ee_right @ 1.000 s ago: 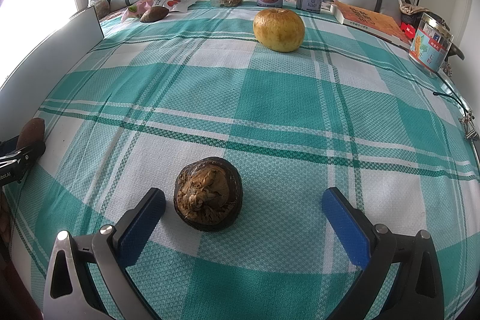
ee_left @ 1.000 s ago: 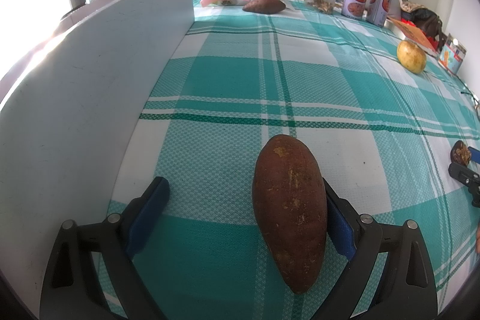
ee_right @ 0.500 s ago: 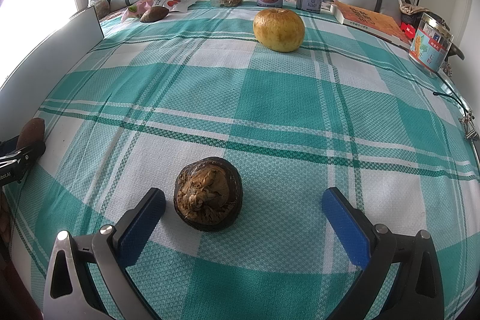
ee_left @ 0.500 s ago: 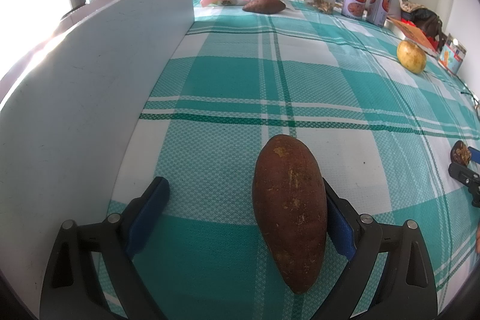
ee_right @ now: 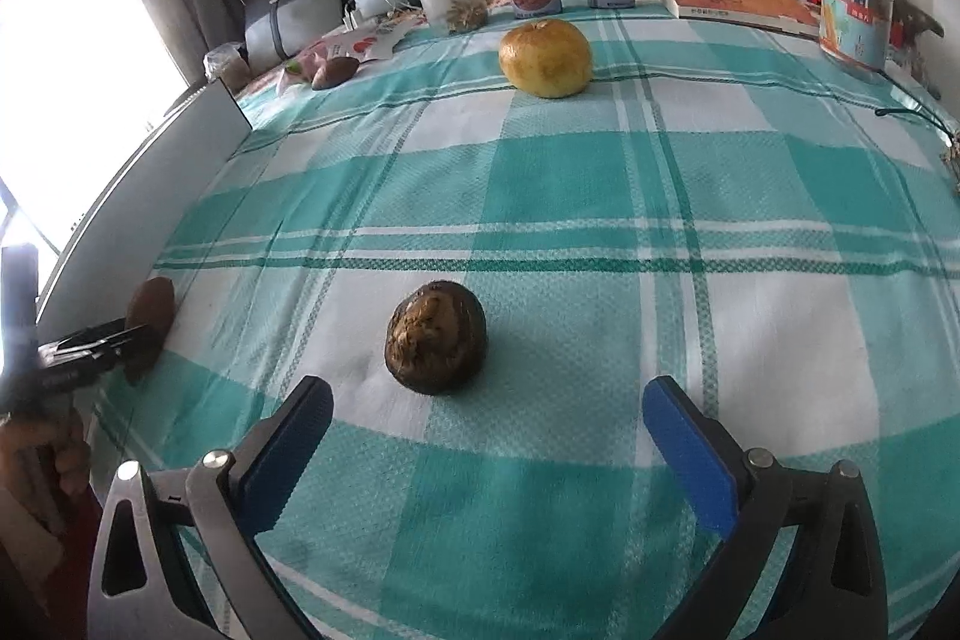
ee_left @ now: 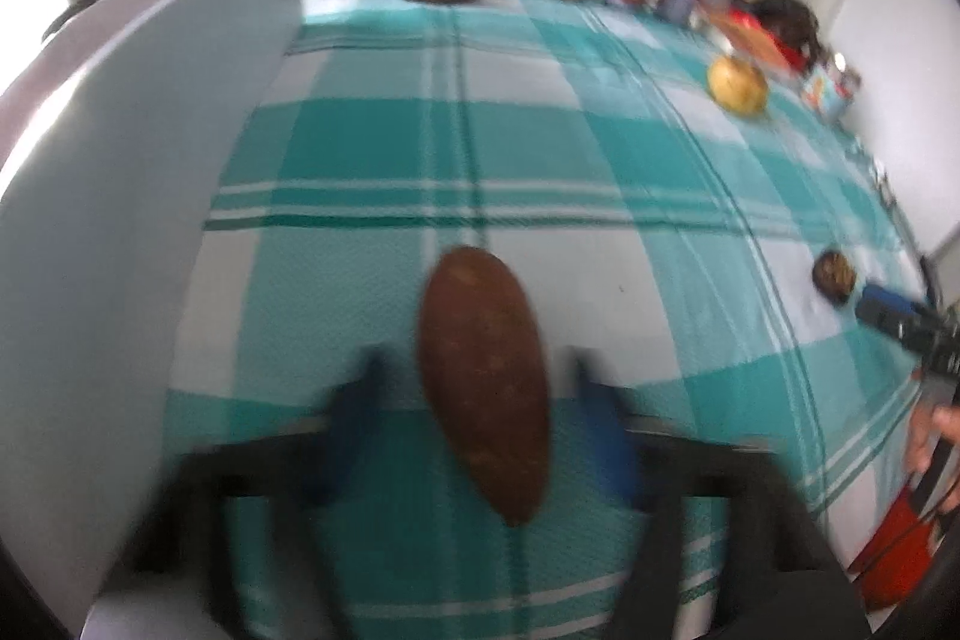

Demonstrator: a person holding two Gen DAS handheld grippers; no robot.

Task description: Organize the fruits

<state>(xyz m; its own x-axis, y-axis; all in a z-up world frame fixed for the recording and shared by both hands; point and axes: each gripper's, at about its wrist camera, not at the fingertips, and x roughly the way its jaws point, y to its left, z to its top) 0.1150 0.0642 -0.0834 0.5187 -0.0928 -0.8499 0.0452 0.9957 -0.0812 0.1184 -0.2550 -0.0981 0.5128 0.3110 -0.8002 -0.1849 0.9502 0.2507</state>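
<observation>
Pointing steeply down, left gripper jaws closing around sweet potato; contact blurred.

Sweet potato between blurred pads

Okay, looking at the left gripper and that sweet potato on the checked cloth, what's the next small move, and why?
Probably finish closing the left gripper on the sweet potato before lifting. Its jaws have just been closing with the potato between them, but the left wrist view is too blurred to show the pads pressing on it yet. The right gripper stands open short of the dark round fruit, so that can wait.
</observation>
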